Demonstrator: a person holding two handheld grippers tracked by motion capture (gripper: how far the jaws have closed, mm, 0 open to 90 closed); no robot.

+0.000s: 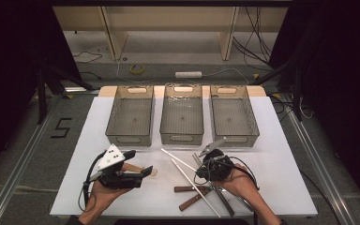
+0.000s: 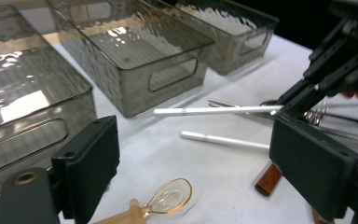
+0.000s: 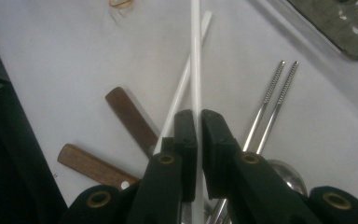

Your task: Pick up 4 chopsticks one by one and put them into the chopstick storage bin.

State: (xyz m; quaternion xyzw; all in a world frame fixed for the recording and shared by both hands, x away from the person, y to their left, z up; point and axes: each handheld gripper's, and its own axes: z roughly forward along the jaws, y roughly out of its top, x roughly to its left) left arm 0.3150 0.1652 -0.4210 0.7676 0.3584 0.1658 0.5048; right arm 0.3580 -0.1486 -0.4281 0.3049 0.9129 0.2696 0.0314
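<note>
Right gripper (image 3: 196, 122) pinching a slim white plastic chopstick (image 3: 196, 56), lifting it over the table (image 1: 281, 187) near its front edge; left gripper (image 2: 196, 172) gaping wide above a translucent amber spoon (image 2: 170, 197); three ribbed smoky bins (image 1: 182, 117) lining the far edge

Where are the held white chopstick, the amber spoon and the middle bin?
held white chopstick (image 3: 196, 60), right gripper view, on its shaft above the jaws
amber spoon (image 2: 170, 196), left gripper view, on its bowl
middle bin (image 1: 181, 139), high view, on its near wall

A black "5" (image 1: 62, 127) is marked on the grey floor left of the table.
</note>
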